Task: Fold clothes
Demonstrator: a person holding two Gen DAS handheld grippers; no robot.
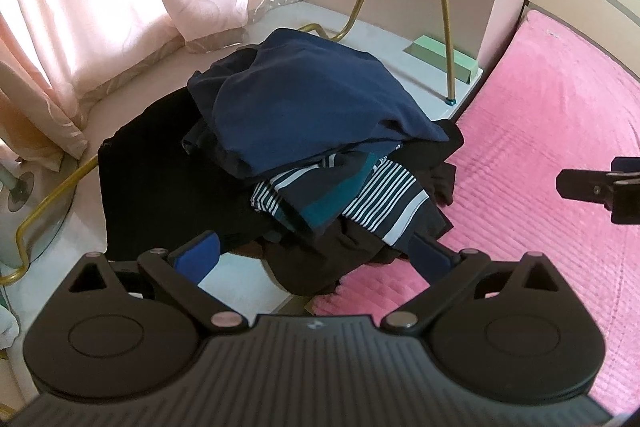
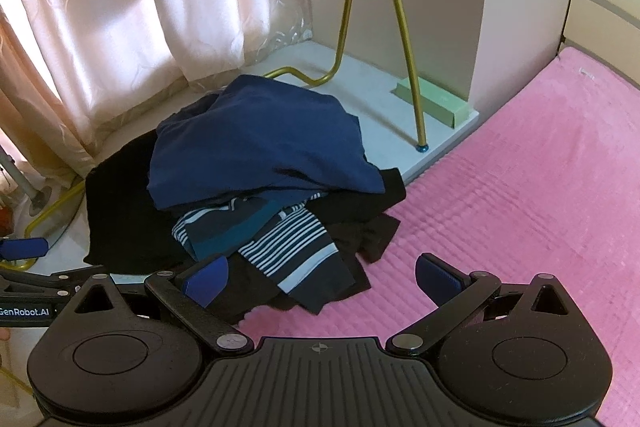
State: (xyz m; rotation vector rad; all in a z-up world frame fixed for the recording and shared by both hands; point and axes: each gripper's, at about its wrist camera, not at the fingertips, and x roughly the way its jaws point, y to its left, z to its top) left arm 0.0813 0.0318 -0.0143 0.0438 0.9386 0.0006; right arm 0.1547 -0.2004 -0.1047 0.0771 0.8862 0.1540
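Blue shirt (image 2: 260, 139) tops a pile of clothes (image 1: 320, 163) beside the pink bed (image 2: 520, 207). Left tool (image 1: 316, 255) and right tool (image 2: 322, 281) both have fingers wide apart, holding nothing.

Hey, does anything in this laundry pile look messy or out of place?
Yes. The clothes pile is an unfolded heap straddling the white ledge and pink bed cover; a striped garment and black fabric spill onto the cover.
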